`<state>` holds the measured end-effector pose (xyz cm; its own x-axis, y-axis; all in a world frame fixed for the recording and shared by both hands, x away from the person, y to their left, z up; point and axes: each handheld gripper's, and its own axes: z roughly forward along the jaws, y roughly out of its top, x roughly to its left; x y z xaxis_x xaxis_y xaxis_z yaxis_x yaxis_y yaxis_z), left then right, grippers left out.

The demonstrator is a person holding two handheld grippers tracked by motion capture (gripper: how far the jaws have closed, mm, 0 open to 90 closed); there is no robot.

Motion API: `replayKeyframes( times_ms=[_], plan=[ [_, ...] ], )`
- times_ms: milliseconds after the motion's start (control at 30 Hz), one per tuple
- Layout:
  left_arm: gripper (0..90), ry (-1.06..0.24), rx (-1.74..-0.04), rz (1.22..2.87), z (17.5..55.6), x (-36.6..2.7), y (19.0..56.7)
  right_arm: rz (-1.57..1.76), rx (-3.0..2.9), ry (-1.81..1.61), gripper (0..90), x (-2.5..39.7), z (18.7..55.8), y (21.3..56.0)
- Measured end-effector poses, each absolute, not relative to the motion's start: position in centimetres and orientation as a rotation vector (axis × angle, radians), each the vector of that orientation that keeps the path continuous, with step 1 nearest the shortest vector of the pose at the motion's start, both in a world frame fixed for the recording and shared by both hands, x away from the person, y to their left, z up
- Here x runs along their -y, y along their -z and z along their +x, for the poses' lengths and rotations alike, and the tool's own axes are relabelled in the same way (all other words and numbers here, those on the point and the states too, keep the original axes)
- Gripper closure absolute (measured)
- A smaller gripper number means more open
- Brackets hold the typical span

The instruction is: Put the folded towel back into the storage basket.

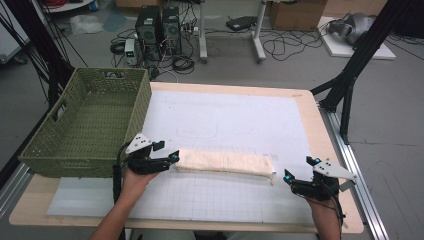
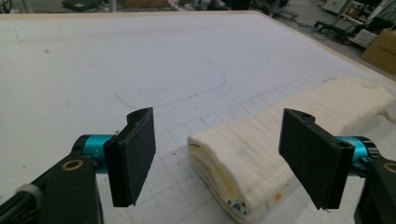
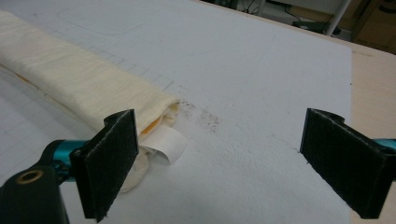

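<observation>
Folded cream towel is laid as a long strip just right of the green wicker basket, not yet in it. Left gripper is spread around the towel's near end, ungripped. Right gripper is spread beside the tagged far end.

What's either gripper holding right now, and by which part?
Nothing. The left gripper stands open around the folded towel's end; the right gripper is open beside the other end.

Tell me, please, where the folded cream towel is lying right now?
In the high view, the folded cream towel lies along the near part of the white mat, between the left gripper and right gripper, right of the green basket.
</observation>
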<state>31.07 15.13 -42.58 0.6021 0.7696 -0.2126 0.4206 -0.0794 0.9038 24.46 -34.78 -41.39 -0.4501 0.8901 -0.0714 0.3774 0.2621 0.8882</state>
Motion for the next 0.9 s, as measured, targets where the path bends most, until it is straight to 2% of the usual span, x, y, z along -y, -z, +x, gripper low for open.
replayKeyframes(
  times_ms=[67, 233, 467, 900],
  plan=[
    [23.4, -0.358, -1.026, 1.705, 31.3, -14.9, 42.8, 1.135, -1.96, -1.133, 10.7, 34.8, 24.5, 41.5],
    [24.0, -0.344, -1.041, 1.75, 31.5, -14.3, 43.3, 1.148, -1.97, -1.128, 10.7, 34.6, 24.7, 41.6],
    [35.7, -0.354, -1.07, 1.778, 31.8, -13.9, 43.8, 1.152, -1.975, -1.122, 10.7, 34.6, 24.7, 41.8],
    [41.3, -0.38, -1.073, 1.866, 31.9, -12.9, 44.5, 1.159, -1.977, -1.111, 10.7, 34.6, 24.6, 41.9]
  ],
)
